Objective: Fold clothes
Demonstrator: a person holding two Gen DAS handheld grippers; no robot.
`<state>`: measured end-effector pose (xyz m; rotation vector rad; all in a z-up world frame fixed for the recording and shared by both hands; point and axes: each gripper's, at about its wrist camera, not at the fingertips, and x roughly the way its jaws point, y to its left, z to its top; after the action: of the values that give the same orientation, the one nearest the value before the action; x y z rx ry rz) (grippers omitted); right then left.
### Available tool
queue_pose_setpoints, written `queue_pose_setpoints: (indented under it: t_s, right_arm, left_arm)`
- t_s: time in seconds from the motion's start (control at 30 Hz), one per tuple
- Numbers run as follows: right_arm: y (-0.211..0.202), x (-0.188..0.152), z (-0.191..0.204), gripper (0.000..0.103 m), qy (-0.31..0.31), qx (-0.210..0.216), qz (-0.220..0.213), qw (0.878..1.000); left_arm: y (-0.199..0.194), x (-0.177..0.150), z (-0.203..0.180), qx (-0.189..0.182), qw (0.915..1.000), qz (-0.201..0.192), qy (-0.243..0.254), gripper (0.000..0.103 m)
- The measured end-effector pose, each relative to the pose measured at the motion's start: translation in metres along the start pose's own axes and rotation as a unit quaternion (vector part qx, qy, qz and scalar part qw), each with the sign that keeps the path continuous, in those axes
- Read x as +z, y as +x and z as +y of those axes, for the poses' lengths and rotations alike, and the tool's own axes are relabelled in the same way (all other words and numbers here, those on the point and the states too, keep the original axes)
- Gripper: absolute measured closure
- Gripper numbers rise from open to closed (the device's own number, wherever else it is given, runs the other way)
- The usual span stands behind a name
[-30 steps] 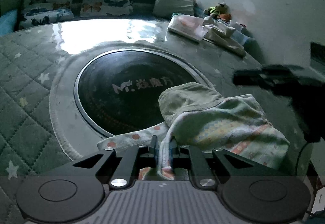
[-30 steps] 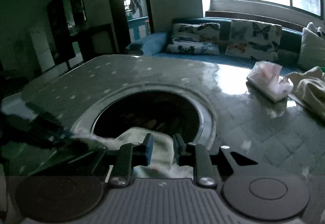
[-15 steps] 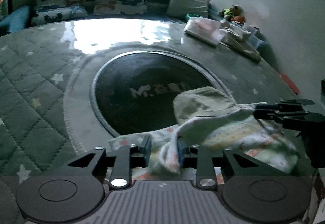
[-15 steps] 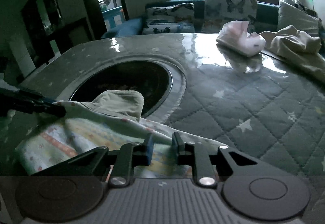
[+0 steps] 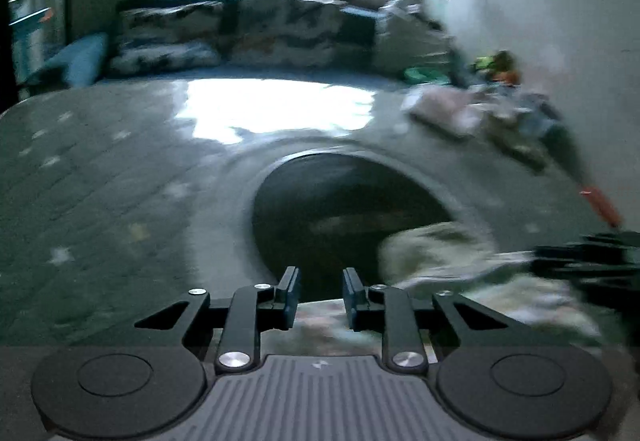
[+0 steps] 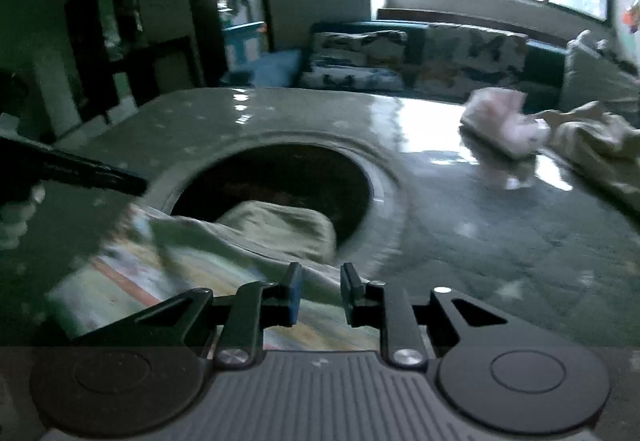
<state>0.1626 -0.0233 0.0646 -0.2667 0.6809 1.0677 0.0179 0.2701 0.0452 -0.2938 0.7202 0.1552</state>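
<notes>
A pale garment with coloured stripes and a greenish lining lies on the table at the near rim of the round dark inset. My right gripper hovers over its near edge. Its jaws are parting slightly and the cloth runs unbroken behind them, unpinched. In the blurred left wrist view the garment lies to the lower right. My left gripper has its jaws apart but closing, with nothing pinched between the pads. Each gripper shows in the other's view as a dark bar: left gripper, right gripper.
The table has a green quilted cover with stars under a glossy sheet. A pink-white pile and a beige cloth lie at its far right. A sofa with butterfly cushions stands behind.
My left gripper let go of the garment's edge and swung left, so the garment now sits off to its right. The garment sank from the right gripper's lift onto the table.
</notes>
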Motion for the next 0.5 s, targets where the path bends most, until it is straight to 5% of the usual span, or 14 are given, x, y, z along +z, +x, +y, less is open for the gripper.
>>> queue_pose_setpoints:
  t_s: [0.17,0.5]
  right_arm:
    - [0.025,0.01,0.012,0.083,0.001,0.019,0.013,1.0]
    - [0.043,0.01,0.012,0.083,-0.004,-0.006,0.021,1.0]
  left_arm:
    - [0.015,-0.002,-0.036,-0.077,0.9969,0.016,0.01,0.078]
    - [0.063,-0.002,-0.043,-0.086,0.995,0.047,-0.02,0.081]
